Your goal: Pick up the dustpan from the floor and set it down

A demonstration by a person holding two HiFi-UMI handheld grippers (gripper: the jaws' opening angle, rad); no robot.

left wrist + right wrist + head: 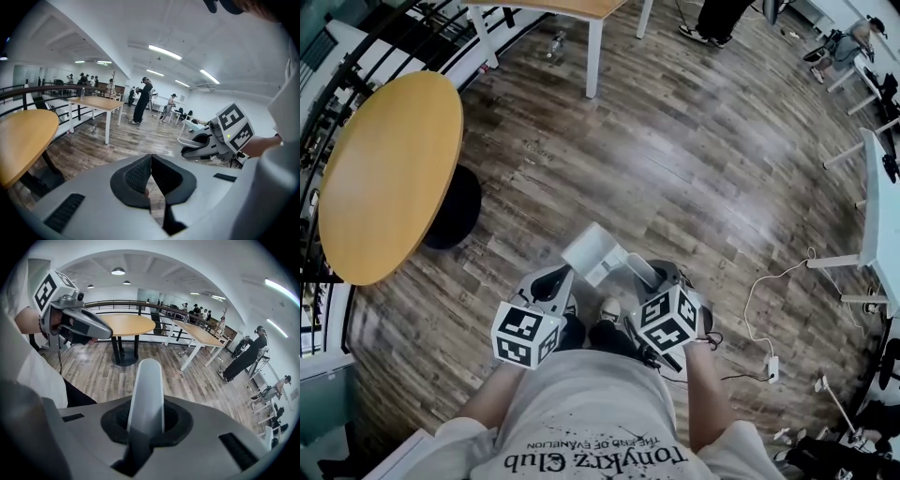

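Dustpan: the pale grey plastic dustpan (pixel 592 251) is held clear of the wood-plank floor (pixel 703 159), to the right of the round yellow-topped table (pixel 389 173) and close in front of the person.
Right tongs (pixel 146 422): closed to a narrow gap on the dustpan's rounded handle (pixel 147 385), which stands up between the pads.
Left tongs (pixel 151 180): pads pressed together with nothing between them. They sit just beside the dustpan, on its table side.

A round yellow-topped table (pixel 389 173) stands on the wood-plank floor (pixel 694 159). Behind it curves a black railing (pixel 61 87). Past it is a rectangular wooden table (pixel 581 9) on white legs, and well across from it a white desk (pixel 886 216). Strip lights (pixel 164 52) glow overhead.
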